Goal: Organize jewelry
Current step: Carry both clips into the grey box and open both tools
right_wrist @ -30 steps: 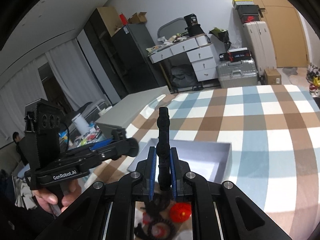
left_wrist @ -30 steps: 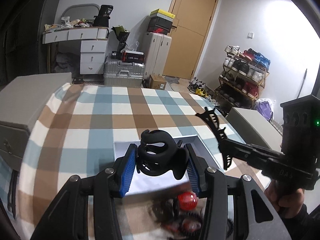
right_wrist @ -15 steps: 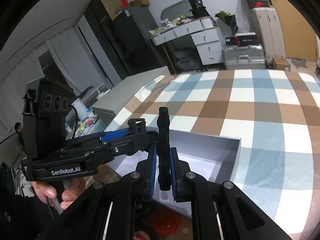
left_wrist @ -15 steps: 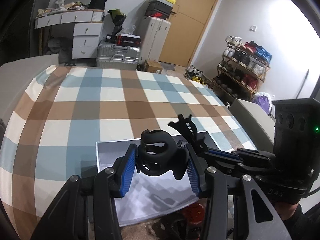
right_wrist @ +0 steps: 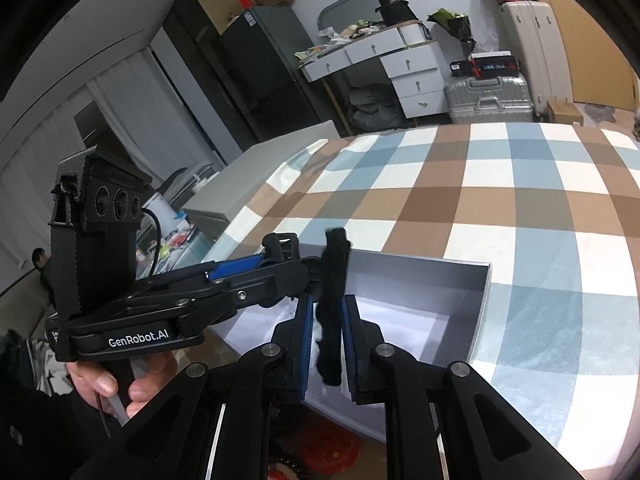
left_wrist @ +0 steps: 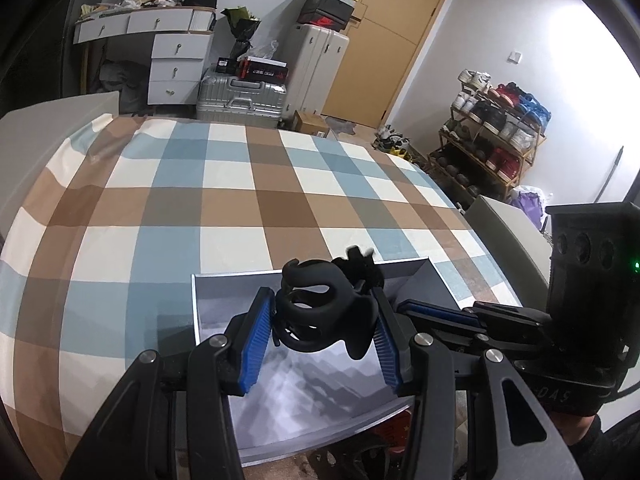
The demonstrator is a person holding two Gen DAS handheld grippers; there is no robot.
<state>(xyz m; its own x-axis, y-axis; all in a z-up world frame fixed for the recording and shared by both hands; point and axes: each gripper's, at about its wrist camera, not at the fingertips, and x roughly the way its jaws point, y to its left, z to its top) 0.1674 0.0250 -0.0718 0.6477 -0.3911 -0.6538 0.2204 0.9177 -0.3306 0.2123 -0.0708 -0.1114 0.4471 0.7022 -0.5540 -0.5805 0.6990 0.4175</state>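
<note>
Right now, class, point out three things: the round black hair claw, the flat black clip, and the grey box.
Round claw [left_wrist: 320, 312], left wrist view, its looped body.
Flat clip [right_wrist: 332, 312], right wrist view, its middle.
Box [right_wrist: 482, 304], right wrist view, its right wall.

The left wrist view looks forward and downward along its own fingers [left_wrist: 256, 340], close above the open grey box [left_wrist: 224, 280] on the checked worktop [left_wrist: 160, 208], facing a far wall with a wooden door [left_wrist: 392, 32] and a shoe rack [left_wrist: 496, 136] at right; the right wrist view looks likewise along its fingers [right_wrist: 304, 344], close over the same box [right_wrist: 480, 300] and checked worktop [right_wrist: 480, 208], but faces further left, toward a dark fridge [right_wrist: 260, 60]; both share the box, the worktop, the white drawer desk [left_wrist: 176, 52] [right_wrist: 400, 64] and the silver suitcase [left_wrist: 240, 96] [right_wrist: 488, 96]; each sees the other gripper entering from the side.
</note>
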